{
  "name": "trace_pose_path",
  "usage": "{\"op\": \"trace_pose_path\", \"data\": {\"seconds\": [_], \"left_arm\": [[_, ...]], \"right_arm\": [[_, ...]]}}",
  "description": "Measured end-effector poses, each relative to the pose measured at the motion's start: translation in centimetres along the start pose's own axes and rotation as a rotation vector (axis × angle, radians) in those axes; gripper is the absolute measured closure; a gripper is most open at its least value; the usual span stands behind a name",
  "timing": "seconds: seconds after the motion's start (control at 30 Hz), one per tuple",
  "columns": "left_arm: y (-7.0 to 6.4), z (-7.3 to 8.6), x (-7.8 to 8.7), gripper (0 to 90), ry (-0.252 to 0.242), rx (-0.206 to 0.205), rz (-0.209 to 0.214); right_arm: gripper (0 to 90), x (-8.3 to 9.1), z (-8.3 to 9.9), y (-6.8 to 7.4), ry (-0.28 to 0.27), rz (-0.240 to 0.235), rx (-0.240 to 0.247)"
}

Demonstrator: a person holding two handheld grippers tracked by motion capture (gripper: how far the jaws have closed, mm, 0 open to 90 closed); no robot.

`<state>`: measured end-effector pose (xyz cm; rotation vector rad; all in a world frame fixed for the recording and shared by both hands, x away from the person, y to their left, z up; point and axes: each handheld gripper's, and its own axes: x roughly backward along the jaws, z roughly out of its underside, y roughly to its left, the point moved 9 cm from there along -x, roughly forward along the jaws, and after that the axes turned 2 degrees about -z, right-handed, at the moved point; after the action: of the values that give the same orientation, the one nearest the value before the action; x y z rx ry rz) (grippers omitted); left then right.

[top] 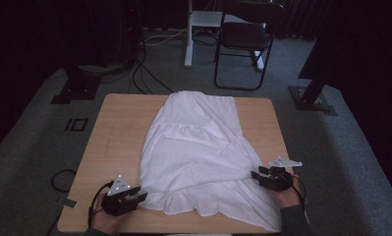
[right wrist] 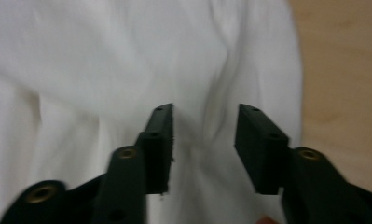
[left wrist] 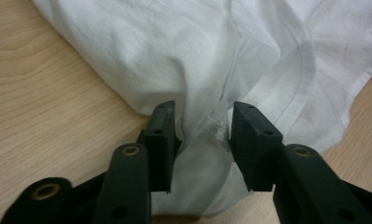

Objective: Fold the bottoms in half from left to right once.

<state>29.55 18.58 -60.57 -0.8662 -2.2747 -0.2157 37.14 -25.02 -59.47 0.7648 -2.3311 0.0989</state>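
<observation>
A white garment [top: 198, 147] lies spread along the middle of the wooden table [top: 115, 137], its wide hem toward the near edge. My left gripper [top: 138, 195] rests at the hem's near-left corner. In the left gripper view its jaws [left wrist: 202, 126] stand open with a raised fold of the hem [left wrist: 207, 130] between them, not pinched. My right gripper [top: 257, 173] is at the garment's right edge. In the right gripper view its jaws [right wrist: 204, 128] are open just above the white cloth [right wrist: 104, 60], with bare table [right wrist: 342, 70] to the right.
Bare wood runs down both sides of the garment. Beyond the table on the grey carpet stand a black folding chair [top: 245, 39], a white desk leg [top: 188, 34], two black stand bases [top: 75, 88] [top: 311, 96] and loose cables [top: 144, 73].
</observation>
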Motion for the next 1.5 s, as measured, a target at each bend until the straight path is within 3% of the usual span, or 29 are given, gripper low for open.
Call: {"op": "trace_pose_path", "data": {"seconds": [0.07, 0.1, 0.2, 0.27, 0.3, 0.33, 0.43, 0.47, 0.5, 0.57, 0.63, 0.7, 0.83, 0.9, 1.0, 1.13, 1.27, 1.4, 1.43, 1.5], "left_arm": [[0.0, 0.0, -0.1, 57.7, 0.001, 0.003, -0.001], [0.0, 0.0, -0.3, 57.2, 0.004, -0.002, -0.004], [0.0, 0.1, -0.5, 57.1, 0.009, -0.004, -0.002], [0.0, 0.2, -0.6, 57.1, 0.012, -0.005, -0.001], [0.0, 0.2, -0.7, 57.1, 0.015, -0.005, 0.001], [0.1, 0.3, -0.8, 57.2, 0.018, -0.007, 0.000], [0.0, 0.4, -1.0, 57.4, 0.030, -0.016, -0.002], [0.0, 0.5, -1.0, 57.9, 0.038, -0.019, -0.003], [0.0, 0.6, -1.1, 59.7, 0.038, -0.018, -0.004], [0.0, 0.7, -1.1, 67.7, 0.047, -0.020, -0.010], [-0.1, 0.6, -0.9, 77.9, 0.042, -0.021, -0.004], [-0.4, 0.4, -0.6, 81.7, 0.028, -0.028, 0.001], [-1.0, 0.0, 0.6, 83.1, -0.002, -0.034, 0.006], [-1.2, -0.1, 1.2, 83.1, -0.015, -0.033, 0.008], [-1.5, -0.1, 2.0, 83.2, -0.033, -0.028, 0.009], [-2.2, 0.2, 2.4, 83.1, -0.029, -0.046, 0.025], [-3.2, 0.8, 2.2, 82.8, 0.000, -0.078, 0.027], [-3.7, 1.2, 2.2, 77.9, 0.014, -0.091, 0.050], [-3.7, 1.1, 2.3, 72.6, 0.008, -0.092, 0.052], [-3.5, 0.7, 2.5, 60.5, -0.022, -0.080, 0.053]], "right_arm": [[50.1, 0.1, -1.0, 0.1, -0.029, 0.000, -0.004], [47.8, -0.2, -3.5, 0.5, -0.068, -0.002, 0.006], [47.3, -1.7, -6.3, 1.3, -0.078, -0.019, 0.045], [47.0, -2.5, -7.2, 1.5, -0.072, -0.022, 0.055], [46.7, -3.5, -8.0, 1.7, -0.062, -0.029, 0.057], [45.5, -5.5, -9.1, 1.8, -0.037, -0.040, 0.057], [44.1, -8.1, -9.7, 1.9, 0.020, -0.057, 0.050], [45.6, -8.6, -9.7, 2.1, 0.035, -0.065, 0.051], [52.6, -9.1, -9.4, 2.3, 0.061, -0.085, 0.057], [75.2, -9.2, -8.9, 2.4, 0.080, -0.105, 0.057], [88.5, -8.2, -8.3, 2.3, 0.074, -0.117, 0.038], [89.0, -6.6, -7.9, 2.2, 0.042, -0.121, 0.045], [89.2, -1.1, -6.7, 2.1, -0.059, -0.124, 0.064], [89.2, 2.2, -5.9, 1.6, -0.119, -0.126, 0.051], [89.1, 5.7, -4.3, 0.8, -0.173, -0.123, 0.026], [89.2, 9.4, -0.7, 0.0, -0.212, -0.123, -0.014], [89.2, 10.9, 3.7, 0.6, -0.166, -0.128, -0.028], [88.8, 10.6, 7.4, 0.9, -0.102, -0.157, -0.051], [87.0, 10.3, 8.0, 0.7, -0.081, -0.167, -0.058], [69.3, 10.2, 8.1, 0.1, -0.084, -0.134, -0.077]]}}
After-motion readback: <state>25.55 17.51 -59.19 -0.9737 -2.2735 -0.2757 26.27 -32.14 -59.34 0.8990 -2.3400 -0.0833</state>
